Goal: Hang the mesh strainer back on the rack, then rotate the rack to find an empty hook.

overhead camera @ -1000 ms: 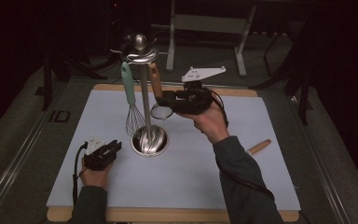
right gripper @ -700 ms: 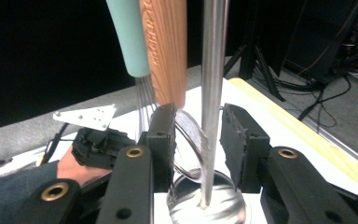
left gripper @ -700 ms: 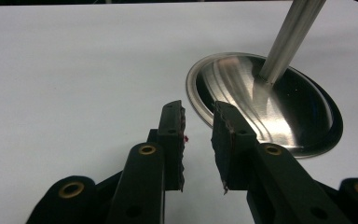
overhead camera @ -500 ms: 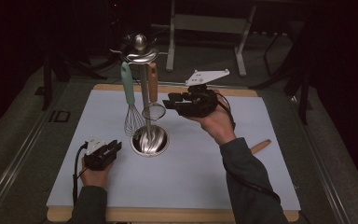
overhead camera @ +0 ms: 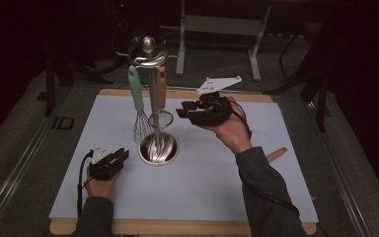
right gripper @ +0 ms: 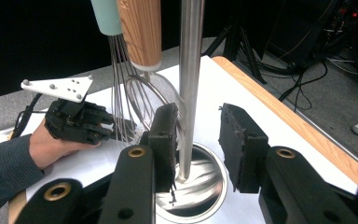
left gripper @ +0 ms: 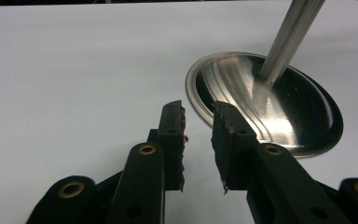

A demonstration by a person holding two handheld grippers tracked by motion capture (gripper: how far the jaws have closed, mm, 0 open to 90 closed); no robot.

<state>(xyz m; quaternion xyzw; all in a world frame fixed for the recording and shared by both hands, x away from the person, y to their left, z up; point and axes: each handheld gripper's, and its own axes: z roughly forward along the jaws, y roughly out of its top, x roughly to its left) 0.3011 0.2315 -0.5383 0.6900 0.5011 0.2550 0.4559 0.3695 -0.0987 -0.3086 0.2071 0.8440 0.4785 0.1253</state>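
A steel utensil stand (overhead camera: 151,94) rises from a round dished base (overhead camera: 159,149) on the pale mat. A mint-handled whisk (overhead camera: 138,106) and a wooden-handled wire strainer (overhead camera: 161,117) hang from its top. My right gripper (overhead camera: 183,112) is held in the air just right of the strainer, open and empty. In the right gripper view its jaws (right gripper: 198,123) frame the pole (right gripper: 190,70), which stands farther off, with the whisk (right gripper: 121,98) and wooden handle (right gripper: 140,28) to the left. My left gripper (overhead camera: 122,156) rests on the mat left of the base, open (left gripper: 198,119) and empty, beside the base's rim (left gripper: 261,107).
The pale mat (overhead camera: 202,192) lies on a wooden board (overhead camera: 187,94). A wooden handle (overhead camera: 276,154) pokes out from behind the right forearm on the mat's right side. Dark stands and cables sit beyond the far edge.
My right gripper has drawn back a little to the right, away from the stand and the hanging strainer. The left gripper has stayed put.
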